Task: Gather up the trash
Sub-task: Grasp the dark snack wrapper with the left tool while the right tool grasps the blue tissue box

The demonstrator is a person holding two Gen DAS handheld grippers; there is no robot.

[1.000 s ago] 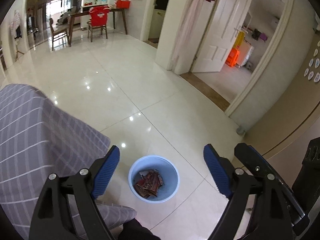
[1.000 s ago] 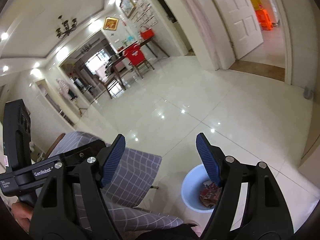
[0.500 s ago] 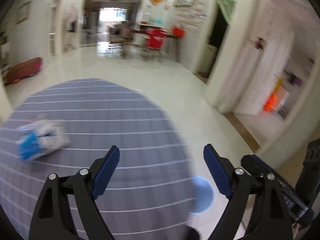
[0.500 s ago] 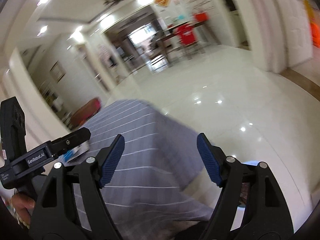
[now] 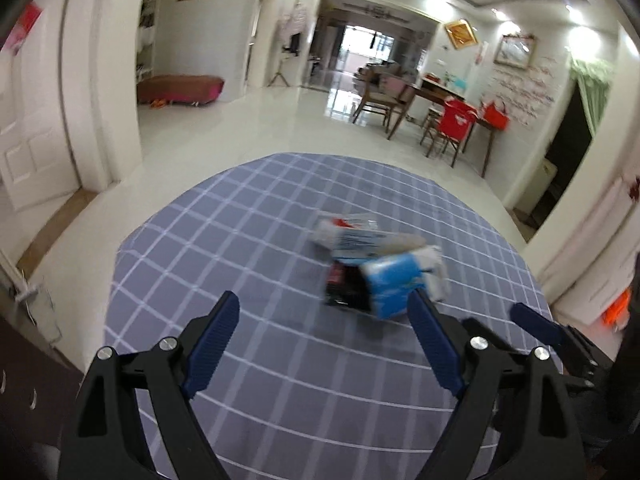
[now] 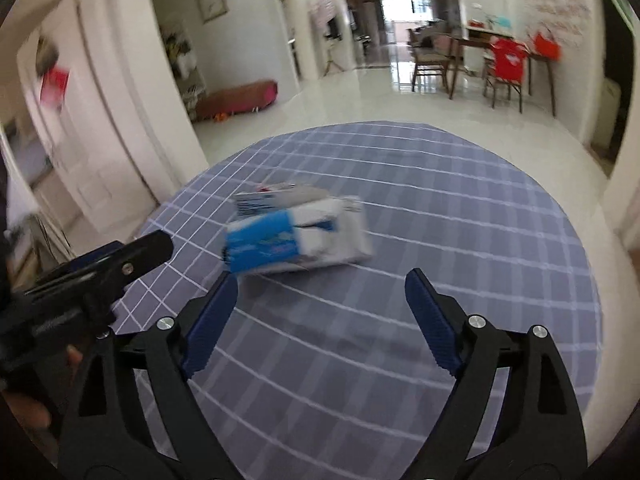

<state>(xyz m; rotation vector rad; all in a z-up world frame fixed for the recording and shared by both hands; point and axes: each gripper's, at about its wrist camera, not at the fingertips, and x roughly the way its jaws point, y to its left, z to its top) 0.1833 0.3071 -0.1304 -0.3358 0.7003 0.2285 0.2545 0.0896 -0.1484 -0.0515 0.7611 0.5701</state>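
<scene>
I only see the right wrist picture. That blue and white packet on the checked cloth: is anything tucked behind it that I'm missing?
Observer: Yes. The left wrist view shows a black wrapper lying against the blue packet.
Operator: And the other clamp, is it holding something?
Observer: No. The left gripper is open, with only the checked cloth showing between its fingers.

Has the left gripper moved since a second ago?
Yes. The left gripper swung up from over the floor bin to over the checked tablecloth, now facing the wrapper pile.
</scene>
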